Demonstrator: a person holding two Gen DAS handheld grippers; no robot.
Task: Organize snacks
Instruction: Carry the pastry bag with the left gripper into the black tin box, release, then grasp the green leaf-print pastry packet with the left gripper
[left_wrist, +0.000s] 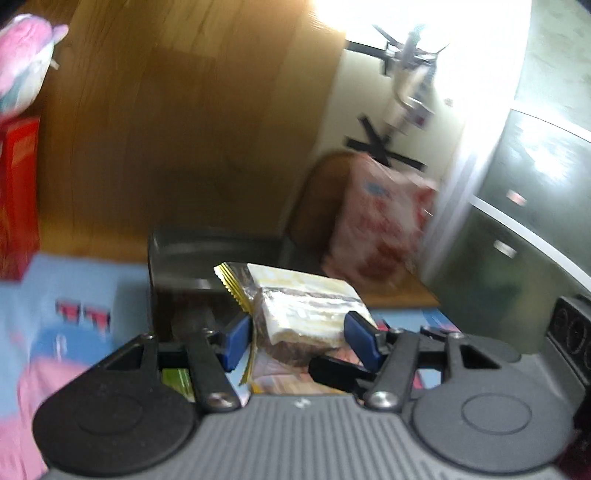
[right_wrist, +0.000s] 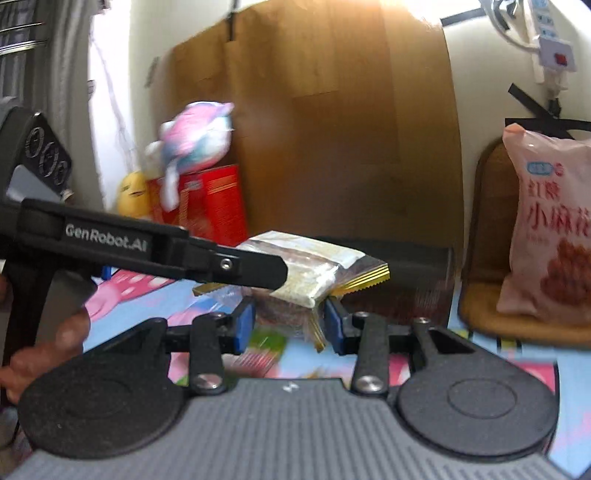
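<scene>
Both grippers close on one snack packet (left_wrist: 306, 310) held above the cartoon mat (right_wrist: 155, 299); the left gripper (left_wrist: 299, 334) pinches its near end; the right gripper (right_wrist: 290, 325) flanks its hanging end, contact unclear; black tray (left_wrist: 192, 258) lies just behind.

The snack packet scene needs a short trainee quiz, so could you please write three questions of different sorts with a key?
1. True or false: the snack packet sits between the blue pads of the left gripper.
2. Which object stands on the brown chair cushion? A) the pink snack bag B) the red box C) the plush toy
3. Fill in: the plush toy rests on top of the ____.

Key:
1. True.
2. A.
3. Red box.
</scene>
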